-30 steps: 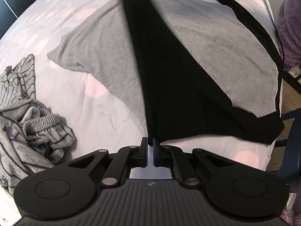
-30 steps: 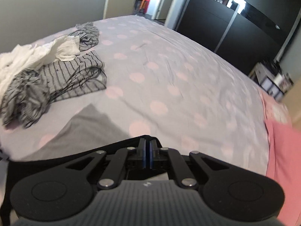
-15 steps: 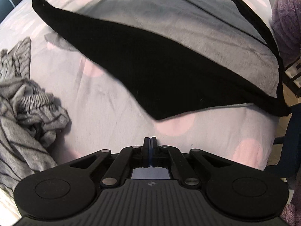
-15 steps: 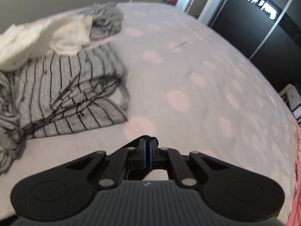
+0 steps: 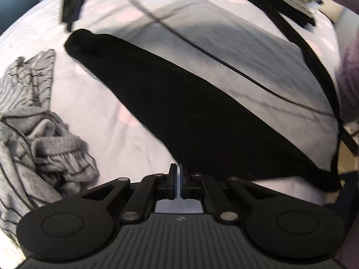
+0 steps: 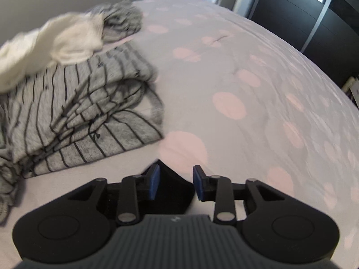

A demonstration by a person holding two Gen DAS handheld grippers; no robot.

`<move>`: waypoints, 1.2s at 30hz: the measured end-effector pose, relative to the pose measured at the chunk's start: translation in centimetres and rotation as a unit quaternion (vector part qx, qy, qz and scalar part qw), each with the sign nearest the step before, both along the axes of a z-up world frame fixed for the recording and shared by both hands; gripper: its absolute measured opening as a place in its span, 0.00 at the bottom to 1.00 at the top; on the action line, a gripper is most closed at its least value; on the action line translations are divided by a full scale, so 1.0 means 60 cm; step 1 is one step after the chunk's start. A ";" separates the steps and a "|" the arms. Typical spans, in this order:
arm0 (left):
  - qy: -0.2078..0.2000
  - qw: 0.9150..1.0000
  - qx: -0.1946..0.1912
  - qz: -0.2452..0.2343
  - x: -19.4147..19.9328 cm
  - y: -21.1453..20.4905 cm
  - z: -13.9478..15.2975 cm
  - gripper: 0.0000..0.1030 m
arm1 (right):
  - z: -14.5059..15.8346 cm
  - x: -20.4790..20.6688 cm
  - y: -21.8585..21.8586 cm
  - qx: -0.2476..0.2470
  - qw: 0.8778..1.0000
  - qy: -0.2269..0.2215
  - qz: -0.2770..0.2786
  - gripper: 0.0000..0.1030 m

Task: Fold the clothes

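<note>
- Leftmost in the left wrist view, a striped grey pile (image 5: 33, 134) lies crumpled along the left edge of the dotted bedsheet (image 5: 107, 103), apparently laundry waiting its turn.
- Centre frame, the black and grey garment (image 5: 190, 103) spreads across the bed, its black flap laid diagonally over the grey panel from upper left to lower right, which looks like a fold just made.
- Bottom centre, the left gripper (image 5: 177, 179) has its jaws closed; whether they pinch the black hem just beside them or nothing at all I cannot tell.
- Upper left of that view, a blurred dark shape is probably the other tool, though it is too smeared to be sure.
- Moving to the right wrist view, a white cloth (image 6: 56, 42) sits on top of the striped clothes (image 6: 85, 112) at the left.
- Bottom centre, the right gripper (image 6: 176, 183) has its jaws opening, the black corner lying between the pads but not pressed, seemingly being let go on the sheet.
- Right of it, only bare dotted sheet stretches toward dark wardrobe doors (image 6: 314, 15).
</note>
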State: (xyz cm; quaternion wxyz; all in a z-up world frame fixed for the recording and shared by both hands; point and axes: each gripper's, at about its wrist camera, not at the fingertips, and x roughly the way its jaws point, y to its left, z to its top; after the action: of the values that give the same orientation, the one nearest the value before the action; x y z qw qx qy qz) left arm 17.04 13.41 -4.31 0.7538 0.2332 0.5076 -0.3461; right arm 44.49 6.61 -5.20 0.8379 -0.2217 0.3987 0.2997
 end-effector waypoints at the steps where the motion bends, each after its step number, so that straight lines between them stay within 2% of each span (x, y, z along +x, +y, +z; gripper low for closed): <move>1: -0.002 1.000 -0.004 0.003 0.003 -0.003 0.004 0.00 | 0.001 -0.008 -0.018 0.011 1.000 0.013 -0.005 0.34; 2: -0.002 1.000 -0.014 0.001 0.004 -0.007 0.007 0.00 | 0.000 -0.017 -0.036 0.022 0.999 0.029 -0.009 0.33; 4: 0.004 1.000 -0.025 -0.012 0.001 -0.018 0.010 0.00 | -0.005 -0.033 -0.073 0.044 0.997 0.063 -0.015 0.23; 8: 0.013 1.000 -0.007 -0.026 -0.008 -0.037 -0.003 0.00 | -0.032 -0.078 -0.118 0.078 0.990 0.119 -0.003 0.22; 14: 0.031 0.997 0.066 -0.011 -0.012 -0.043 -0.048 0.00 | -0.089 -0.110 -0.132 0.065 0.989 0.131 -0.031 0.20; 17: 0.028 0.997 0.072 -0.002 -0.015 -0.044 -0.046 0.00 | -0.072 -0.127 -0.152 0.067 0.987 0.131 -0.058 0.22; 20: 0.016 0.997 0.078 -0.005 -0.024 -0.048 -0.041 0.00 | -0.042 -0.172 -0.182 0.076 0.987 0.136 -0.044 0.23; 23: 0.005 0.997 0.076 -0.004 -0.028 -0.049 -0.025 0.00 | -0.006 -0.241 -0.227 0.099 0.983 0.149 -0.040 0.23; 27: 0.008 0.997 0.067 0.036 -0.018 -0.041 0.008 0.00 | 0.032 -0.359 -0.285 0.131 0.978 0.158 -0.037 0.24; 32: -0.007 0.998 0.053 0.045 -0.033 -0.049 0.036 0.00 | 0.040 -0.532 -0.327 0.134 0.981 0.131 -0.051 0.24; 36: -0.006 0.998 0.053 0.022 -0.045 -0.068 0.027 0.00 | 0.032 -0.652 -0.337 0.137 0.980 0.116 -0.085 0.24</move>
State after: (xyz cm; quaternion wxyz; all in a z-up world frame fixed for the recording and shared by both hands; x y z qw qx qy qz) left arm 14.35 9.33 -2.72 0.7505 0.2638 0.5259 -0.3010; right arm 5.35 -13.60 -3.31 0.8306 -0.0340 0.4659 0.3032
